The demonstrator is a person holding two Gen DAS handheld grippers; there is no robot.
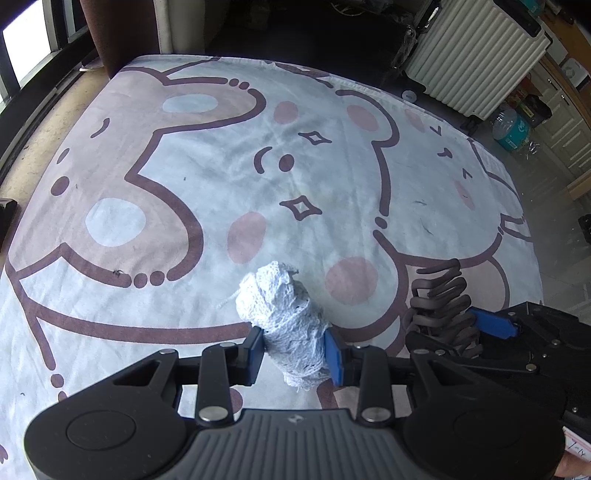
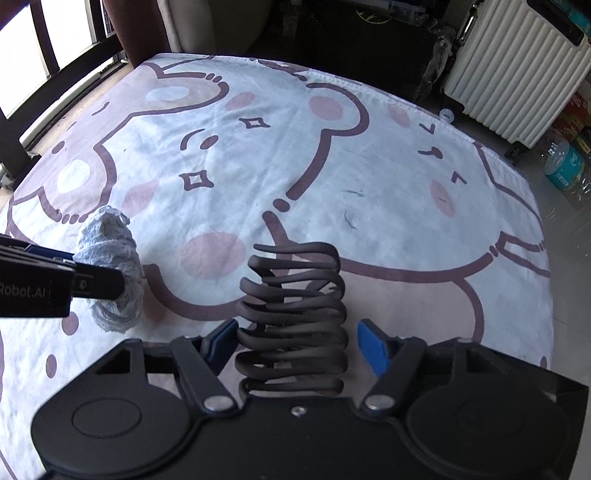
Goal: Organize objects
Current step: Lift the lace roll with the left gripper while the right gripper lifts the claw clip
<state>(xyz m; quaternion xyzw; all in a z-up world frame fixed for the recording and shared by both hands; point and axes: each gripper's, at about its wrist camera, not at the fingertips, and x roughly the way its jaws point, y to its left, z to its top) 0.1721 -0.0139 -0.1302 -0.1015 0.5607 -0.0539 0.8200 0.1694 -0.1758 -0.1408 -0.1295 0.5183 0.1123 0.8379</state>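
My left gripper [image 1: 294,350] is shut on a white knitted cloth bundle [image 1: 284,314], held over the cartoon-bear rug [image 1: 221,184]. The bundle also shows at the left of the right wrist view [image 2: 110,266], pinched by the left gripper's fingers [image 2: 99,283]. A dark coiled spring-like object [image 2: 293,317] stands between the blue pads of my right gripper [image 2: 299,343]. The pads are spread wider than the coil and do not touch it. In the left wrist view the coil [image 1: 439,306] is at the right, next to the right gripper [image 1: 517,332].
The rug [image 2: 369,166] covers most of the floor. A ribbed white suitcase [image 1: 476,55] and a water jug [image 1: 511,127] stand at the back right. A window with dark bars [image 2: 37,55] is at the left. A dark cabinet [image 1: 314,33] is behind the rug.
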